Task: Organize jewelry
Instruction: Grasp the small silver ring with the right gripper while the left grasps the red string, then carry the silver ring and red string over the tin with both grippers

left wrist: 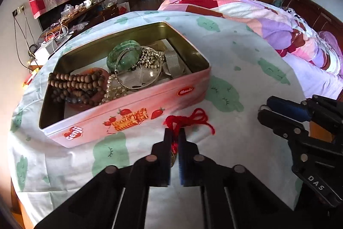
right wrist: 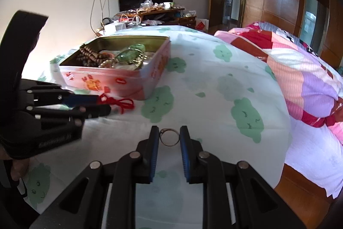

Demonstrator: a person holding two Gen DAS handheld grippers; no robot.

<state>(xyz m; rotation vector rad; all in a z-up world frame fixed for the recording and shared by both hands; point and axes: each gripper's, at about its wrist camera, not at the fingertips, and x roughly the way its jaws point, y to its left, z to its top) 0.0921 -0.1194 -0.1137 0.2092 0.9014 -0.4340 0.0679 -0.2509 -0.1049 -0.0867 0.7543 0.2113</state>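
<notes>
The left gripper pinches the limp, light red cord beside the biscuit tin, while the right gripper clamps a thin, stiff, slippery ring across its sides.

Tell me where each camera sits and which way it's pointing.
Left wrist: on the left claw, angled down at the red cord it pinches, beside the tin; right claw at right.
Right wrist: on the right claw, holding a ring; left claw at left.
Shared: tin, cord, bedsheet.
</notes>
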